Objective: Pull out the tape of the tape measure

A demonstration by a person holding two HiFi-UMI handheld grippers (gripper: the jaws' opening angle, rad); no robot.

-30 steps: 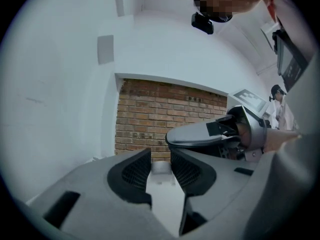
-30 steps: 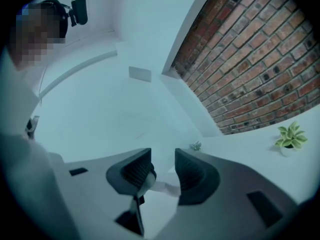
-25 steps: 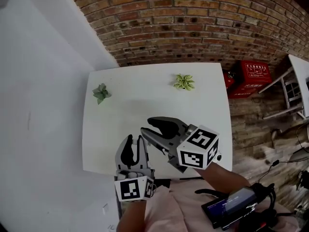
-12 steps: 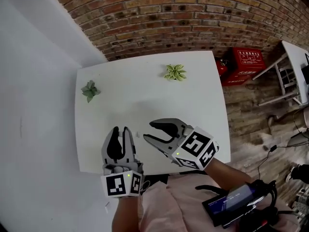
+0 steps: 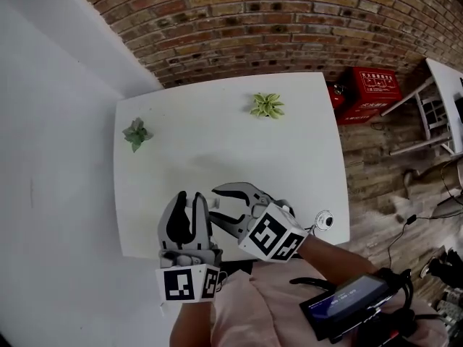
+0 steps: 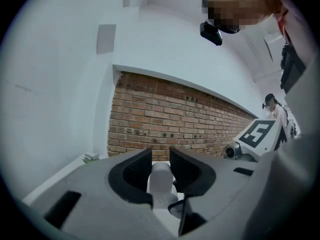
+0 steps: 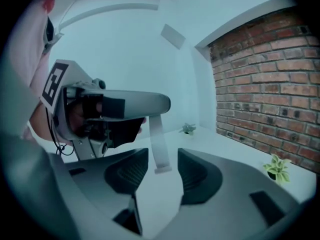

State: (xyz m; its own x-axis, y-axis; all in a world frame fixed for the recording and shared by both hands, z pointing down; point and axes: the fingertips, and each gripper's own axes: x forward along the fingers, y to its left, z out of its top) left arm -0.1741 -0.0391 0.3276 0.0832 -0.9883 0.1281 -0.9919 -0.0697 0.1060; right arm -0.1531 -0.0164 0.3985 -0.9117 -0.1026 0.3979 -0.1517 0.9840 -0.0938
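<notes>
Grey left tool [image 5: 189, 197] & right tool [image 5: 217, 202] w/ black pads [image 6: 132, 171], white cubes [image 5: 189, 284] w/ blk sq. markers; pink top [image 5: 246, 309].

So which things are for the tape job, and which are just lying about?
For the job:
- tape measure, clamped in the left gripper
- its tape, hanging inside the right gripper, whose jaws have just been opening

Just lying about:
- green plant
- yellow-green plant
- red box

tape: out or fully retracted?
Partly out: a short strip hangs from the measure in the left tool, its end between the right tool's jaws, which have just been opening.
</notes>
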